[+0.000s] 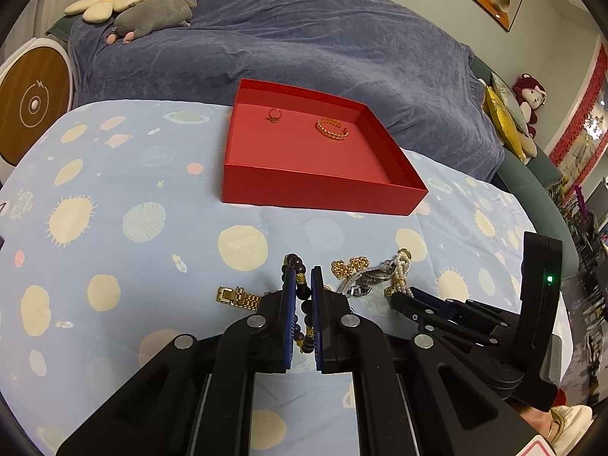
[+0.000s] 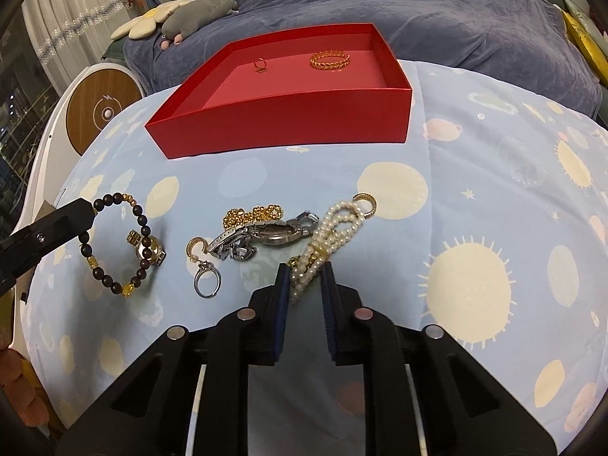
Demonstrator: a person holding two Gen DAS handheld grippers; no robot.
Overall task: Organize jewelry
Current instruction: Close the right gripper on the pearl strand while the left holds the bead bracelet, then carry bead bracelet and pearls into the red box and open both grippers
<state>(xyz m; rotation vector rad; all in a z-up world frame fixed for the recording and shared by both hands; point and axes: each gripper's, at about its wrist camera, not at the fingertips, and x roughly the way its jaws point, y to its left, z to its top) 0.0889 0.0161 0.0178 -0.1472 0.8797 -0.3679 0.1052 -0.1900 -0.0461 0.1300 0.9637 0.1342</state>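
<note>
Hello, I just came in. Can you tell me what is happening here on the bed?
A person is sorting jewelry into a red box, holding one pair of tongs in each hand. A gold bangle and a small ring already lie in the box. The left tongs are closing around a dark bead bracelet; the right tongs straddle a pearl strand. Two watches, a gold chain and a silver ring wait on the sheet.

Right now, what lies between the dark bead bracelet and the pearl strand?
In the right wrist view: a gold watch inside the dark bead bracelet, then a silver ring, a gold hoop and a silver watch, before the pearl strand.
</note>
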